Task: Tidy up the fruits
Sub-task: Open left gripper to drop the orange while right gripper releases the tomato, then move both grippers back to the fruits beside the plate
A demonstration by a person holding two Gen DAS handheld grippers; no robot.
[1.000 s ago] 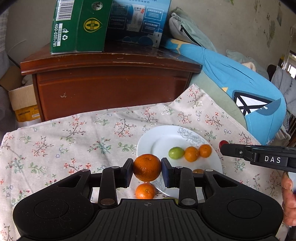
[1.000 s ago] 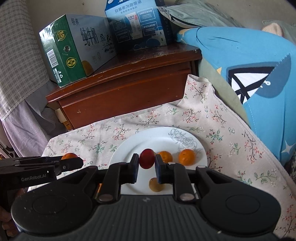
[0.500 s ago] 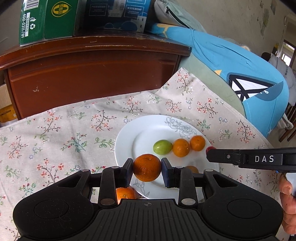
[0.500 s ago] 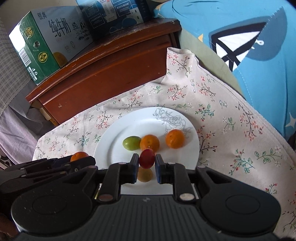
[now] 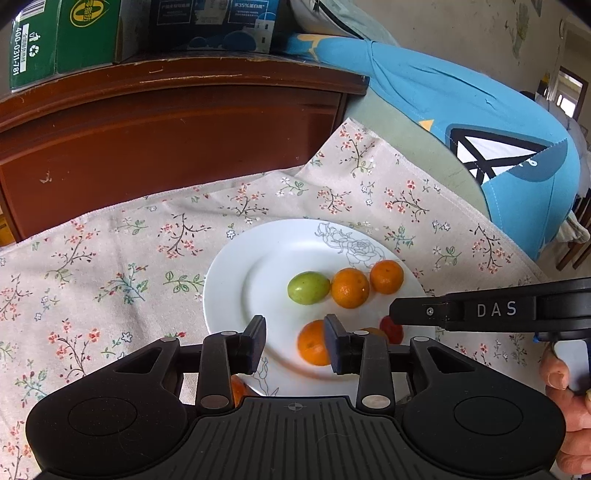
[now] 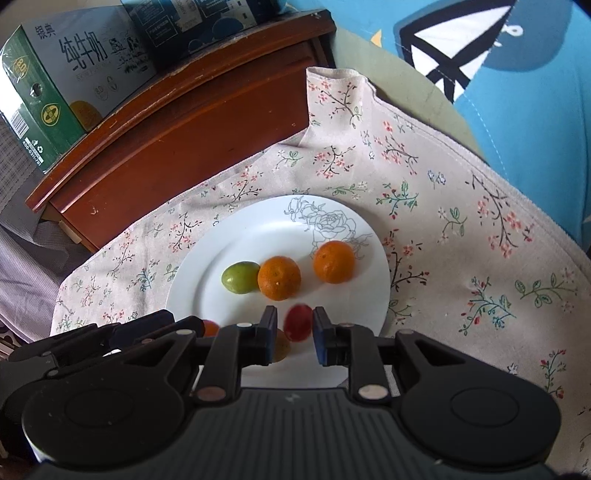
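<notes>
A white plate (image 5: 251, 273) (image 6: 207, 295) lies on the flowered cloth with a green fruit (image 5: 308, 287) (image 6: 240, 277) and two small oranges (image 5: 349, 288) (image 6: 279, 277) in a row. My left gripper (image 5: 294, 343) is open over the plate's near part; a mandarin (image 5: 312, 342) lies blurred on the plate against its right finger. My right gripper (image 6: 294, 335) is open with a blurred red fruit (image 6: 298, 322) (image 5: 391, 329) loose between its jaws. A brownish fruit (image 6: 280, 345) sits beside it. Another orange (image 5: 238, 391) lies off the plate, behind my left finger.
A dark wooden cabinet (image 5: 166, 125) stands behind the cloth with a green carton (image 6: 55, 92) and a blue carton (image 5: 214, 22) on top. A blue cushion (image 5: 480, 129) lies at the right. The cloth (image 6: 461, 240) drapes over the right edge.
Both grippers have moved lower over the plate and opened. The mandarin has dropped out of my left gripper and the red fruit out of my right one.
</notes>
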